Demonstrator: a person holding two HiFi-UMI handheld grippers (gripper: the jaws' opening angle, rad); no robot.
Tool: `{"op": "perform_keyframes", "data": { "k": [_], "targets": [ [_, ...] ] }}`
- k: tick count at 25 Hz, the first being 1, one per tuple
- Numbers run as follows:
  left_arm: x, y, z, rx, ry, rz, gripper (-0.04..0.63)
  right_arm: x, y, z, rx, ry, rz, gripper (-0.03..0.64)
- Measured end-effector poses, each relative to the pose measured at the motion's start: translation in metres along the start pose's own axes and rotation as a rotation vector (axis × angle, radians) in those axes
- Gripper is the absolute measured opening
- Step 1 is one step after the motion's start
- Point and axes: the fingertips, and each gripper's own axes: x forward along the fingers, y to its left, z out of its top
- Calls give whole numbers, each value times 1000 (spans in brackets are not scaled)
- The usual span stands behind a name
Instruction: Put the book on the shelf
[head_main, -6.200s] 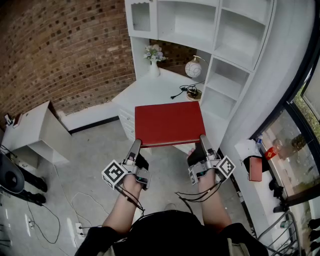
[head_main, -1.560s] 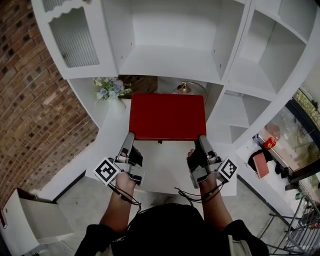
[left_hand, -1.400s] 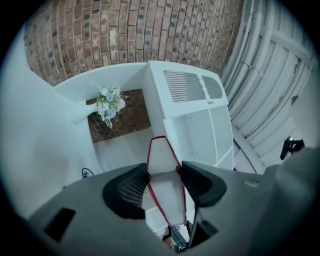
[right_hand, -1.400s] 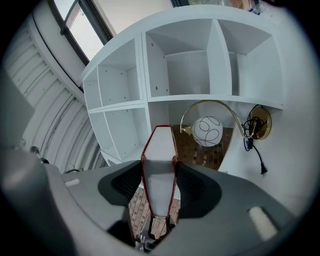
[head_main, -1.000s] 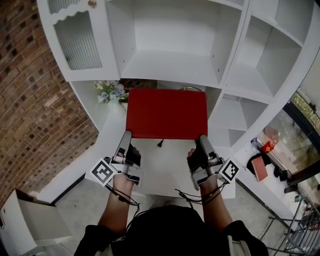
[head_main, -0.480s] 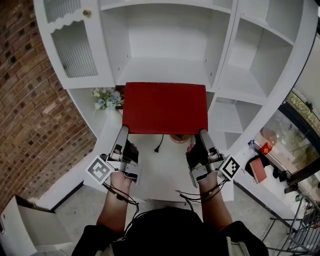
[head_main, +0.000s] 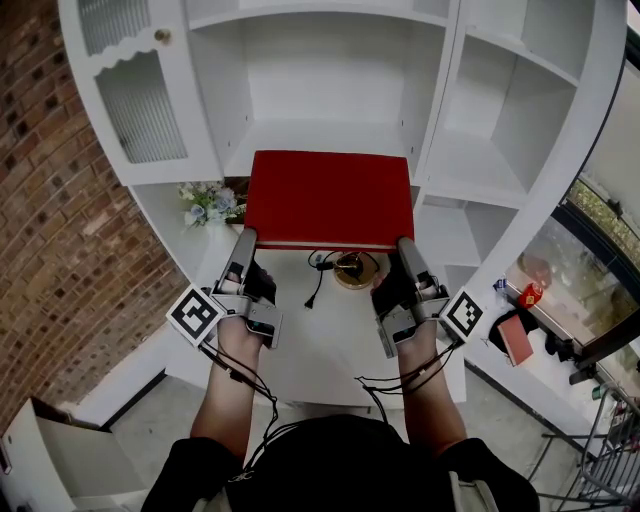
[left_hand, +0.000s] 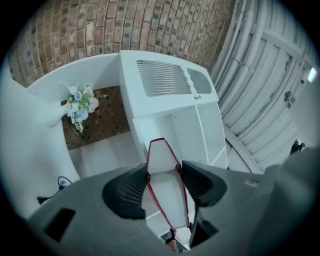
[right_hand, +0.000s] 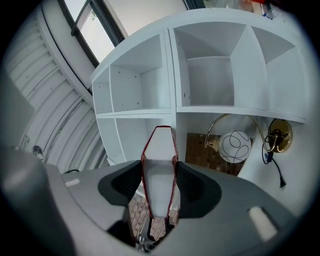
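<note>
Only the right gripper view shows the lamp's globe (right_hand: 235, 146), past the book (right_hand: 159, 167).

Head view looks steeply down; both gripper views look along their jaws, seemingly sharing the shelf (head_main: 330, 135).

A home, this one, a study corner: a tall white shelf unit (head_main: 335, 70) with open cubbies rises over a white desk (head_main: 310, 350). There's a bare brick wall (head_main: 50, 250) alongside, a vase of flowers (head_main: 205, 200), a globe lamp (right_hand: 235, 146) and a big window (head_main: 600, 225) at the right.
</note>
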Motion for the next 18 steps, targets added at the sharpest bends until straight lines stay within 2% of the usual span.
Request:
{"op": "perform_keyframes", "data": {
  "k": [6,18],
  "targets": [
    [17,5,5,17,7,32,235,17,2,9,-8,2,-44,232],
    [43,22,15,-18,8,34,235,47,-1,21,-32,-19,-54,232]
  ]
}}
